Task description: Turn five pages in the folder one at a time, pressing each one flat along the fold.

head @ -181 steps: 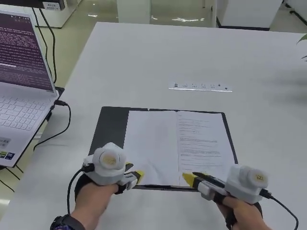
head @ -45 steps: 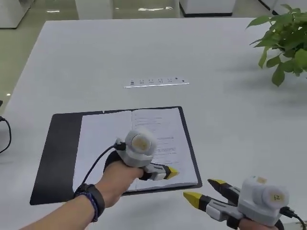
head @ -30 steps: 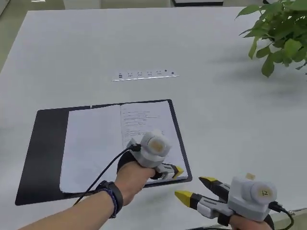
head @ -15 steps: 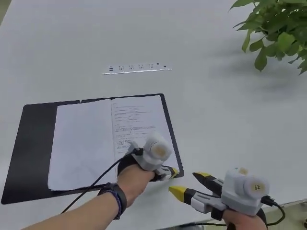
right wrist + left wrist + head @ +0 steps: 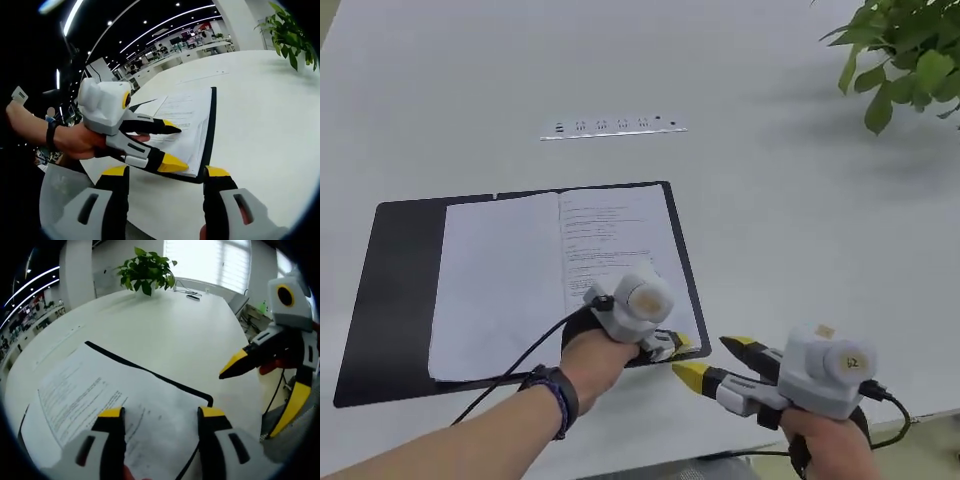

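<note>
A black folder (image 5: 400, 290) lies open on the white desk (image 5: 800, 220), in the left half of the head view. It has a blank white sheet (image 5: 495, 280) on its left side and a printed page (image 5: 615, 240) on its right.

The person's left hand (image 5: 595, 352) reaches in from the lower left of that frame, a dark band (image 5: 555, 385) on the wrist. It holds the left tongs (image 5: 675, 345) at the lower right corner of the printed page. In the left gripper view these tongs stand apart, with the corner of the paper and the folder's black edge lying between their yellow tips. I cannot tell whether they touch the sheet.

The right tongs (image 5: 712, 358) are in the lower right of the head view, over bare desk just beside that same corner of the folder. They are spread apart too, with nothing between them, and their tips point toward the left tongs. In the right gripper view the left tongs cross the middle of the frame, near the right ones but apart from them.

A silver power strip (image 5: 612, 127) lies flat on the desk above the folder in the head view, well apart from it. A green plant (image 5: 910, 50) leans into the upper right corner.
</note>
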Action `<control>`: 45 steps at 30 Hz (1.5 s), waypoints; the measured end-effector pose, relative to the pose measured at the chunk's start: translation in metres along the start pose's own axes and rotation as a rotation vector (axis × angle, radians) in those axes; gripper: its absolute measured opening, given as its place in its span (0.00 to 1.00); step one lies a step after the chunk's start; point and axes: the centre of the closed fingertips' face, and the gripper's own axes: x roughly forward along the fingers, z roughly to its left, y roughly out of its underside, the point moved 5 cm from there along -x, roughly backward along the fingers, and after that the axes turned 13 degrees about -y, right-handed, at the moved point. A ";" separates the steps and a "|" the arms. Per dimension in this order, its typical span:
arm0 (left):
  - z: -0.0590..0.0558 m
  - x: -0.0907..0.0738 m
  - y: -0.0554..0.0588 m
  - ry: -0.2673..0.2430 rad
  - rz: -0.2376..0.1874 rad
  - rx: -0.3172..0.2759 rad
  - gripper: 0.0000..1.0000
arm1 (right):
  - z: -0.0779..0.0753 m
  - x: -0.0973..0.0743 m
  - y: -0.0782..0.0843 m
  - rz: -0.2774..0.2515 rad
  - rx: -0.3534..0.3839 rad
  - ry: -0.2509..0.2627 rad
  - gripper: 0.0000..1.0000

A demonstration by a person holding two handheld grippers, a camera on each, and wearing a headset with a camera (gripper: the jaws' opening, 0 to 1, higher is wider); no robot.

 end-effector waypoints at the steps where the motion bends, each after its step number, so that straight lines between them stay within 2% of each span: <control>1: 0.000 0.000 0.000 0.002 -0.002 -0.009 0.58 | -0.002 0.001 -0.002 -0.006 0.003 0.000 0.58; 4: 0.001 0.000 0.000 0.002 -0.004 -0.016 0.57 | -0.006 0.007 -0.008 -0.023 0.012 -0.008 0.58; 9: 0.008 -0.002 0.001 -0.009 -0.010 -0.074 0.50 | -0.012 0.018 -0.017 -0.029 0.018 -0.037 0.58; 11: 0.008 -0.003 0.002 0.005 -0.012 -0.092 0.50 | -0.015 0.021 -0.021 -0.040 0.018 -0.036 0.56; 13: 0.007 -0.004 0.003 0.006 -0.011 -0.064 0.51 | -0.021 0.024 -0.027 -0.058 0.028 -0.048 0.55; 15: 0.008 -0.005 0.005 0.007 -0.014 -0.067 0.52 | -0.024 0.028 -0.030 -0.072 0.042 -0.060 0.55; 21: 0.008 -0.009 0.007 0.005 -0.014 -0.071 0.51 | -0.034 0.039 -0.036 -0.068 0.049 -0.083 0.54; 31: 0.009 -0.015 0.012 0.000 -0.012 -0.077 0.50 | -0.039 0.056 -0.037 -0.088 0.115 -0.117 0.51; 37: 0.011 -0.018 0.015 0.000 -0.012 -0.085 0.50 | -0.039 0.060 -0.037 -0.089 0.135 -0.131 0.49; 39: 0.011 -0.019 0.016 0.003 -0.011 -0.084 0.51 | -0.039 0.059 -0.038 -0.099 0.149 -0.135 0.46; 43: 0.008 -0.022 0.017 0.027 -0.004 -0.072 0.56 | -0.039 0.054 -0.044 -0.164 0.182 -0.144 0.37; 45: 0.007 -0.025 0.018 0.036 0.002 -0.069 0.59 | -0.038 0.053 -0.044 -0.167 0.184 -0.146 0.34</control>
